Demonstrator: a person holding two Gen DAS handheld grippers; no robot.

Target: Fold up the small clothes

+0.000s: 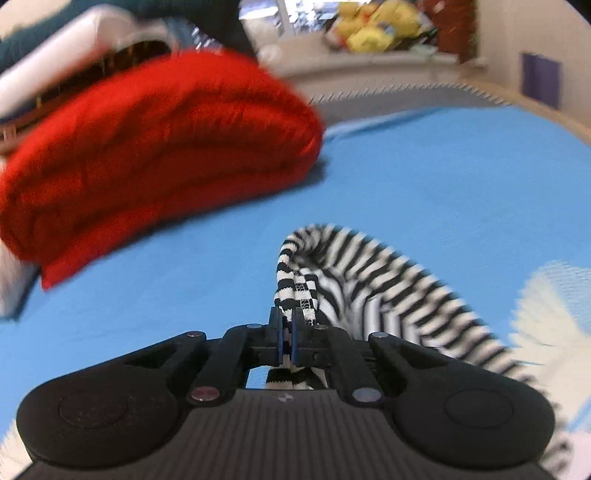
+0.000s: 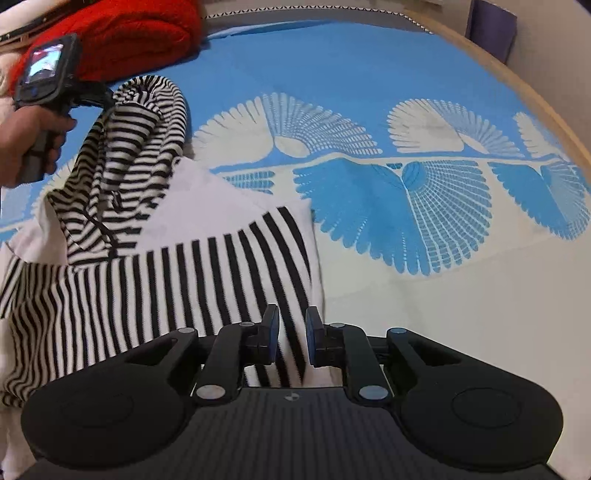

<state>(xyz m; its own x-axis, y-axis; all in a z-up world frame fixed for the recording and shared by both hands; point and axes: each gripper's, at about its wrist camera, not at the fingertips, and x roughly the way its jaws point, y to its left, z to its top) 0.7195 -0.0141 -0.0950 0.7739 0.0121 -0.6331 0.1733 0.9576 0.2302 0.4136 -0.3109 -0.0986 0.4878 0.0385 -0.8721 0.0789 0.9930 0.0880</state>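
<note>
A black-and-white striped garment (image 2: pixel 155 266) lies on the blue and white patterned cloth (image 2: pixel 369 92). My left gripper (image 1: pixel 287 325) is shut on a bunched striped part of the garment (image 1: pixel 295 291) and holds it lifted above the cloth; the rest trails to the right. In the right wrist view the left gripper (image 2: pixel 99 98) sits at the upper left with the striped sleeve hanging from it. My right gripper (image 2: pixel 291 332) is open, its fingers either side of the garment's striped edge near the lower corner.
A folded red knit garment (image 1: pixel 155 147) lies at the far left on the cloth, also in the right wrist view (image 2: pixel 125 33). A wooden table rim (image 2: pixel 517 92) curves at the right. Yellow soft toys (image 1: pixel 376 26) sit in the background.
</note>
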